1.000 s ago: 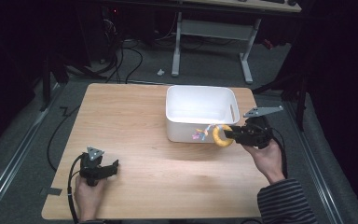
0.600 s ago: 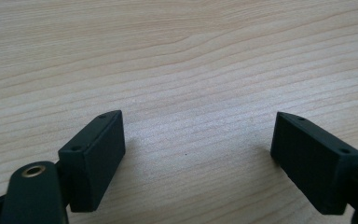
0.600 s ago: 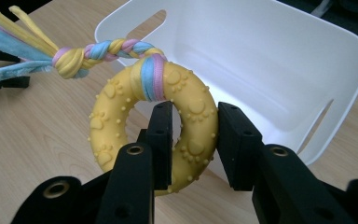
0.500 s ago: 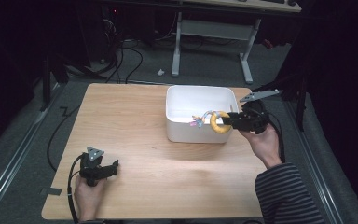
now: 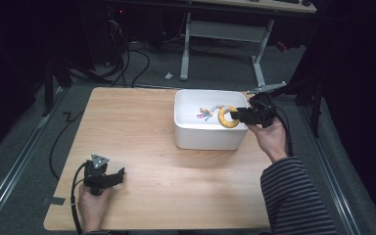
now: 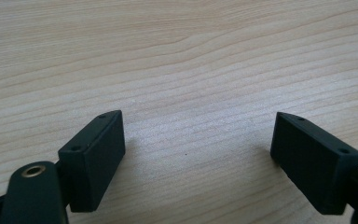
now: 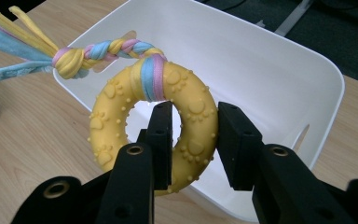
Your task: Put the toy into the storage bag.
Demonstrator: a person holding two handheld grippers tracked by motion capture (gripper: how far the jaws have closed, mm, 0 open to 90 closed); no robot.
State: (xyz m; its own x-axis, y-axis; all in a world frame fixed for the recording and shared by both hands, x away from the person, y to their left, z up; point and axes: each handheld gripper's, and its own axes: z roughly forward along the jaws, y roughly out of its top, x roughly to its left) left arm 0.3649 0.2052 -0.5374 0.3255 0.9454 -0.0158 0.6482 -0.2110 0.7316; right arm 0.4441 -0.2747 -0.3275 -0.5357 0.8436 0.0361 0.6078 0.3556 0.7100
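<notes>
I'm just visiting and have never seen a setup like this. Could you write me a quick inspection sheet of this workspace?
Surface: light wooden table, bare apart from the items below.
Job's things: yellow rubber ring toy with paw prints and a braided pastel rope tail, held above the white rectangular plastic tub; the tub stands toward the table's far right.
Clutter: nothing seen on the table.
Grippers: right gripper shut on the ring, one jaw through its hole; left gripper open, resting at the table's near left with nothing between its jaws.
Cables: a black cable loops from the left gripper; more cables lie on the floor behind.
Surroundings: dark room, grey floor, a grey metal desk frame beyond the table.
</notes>
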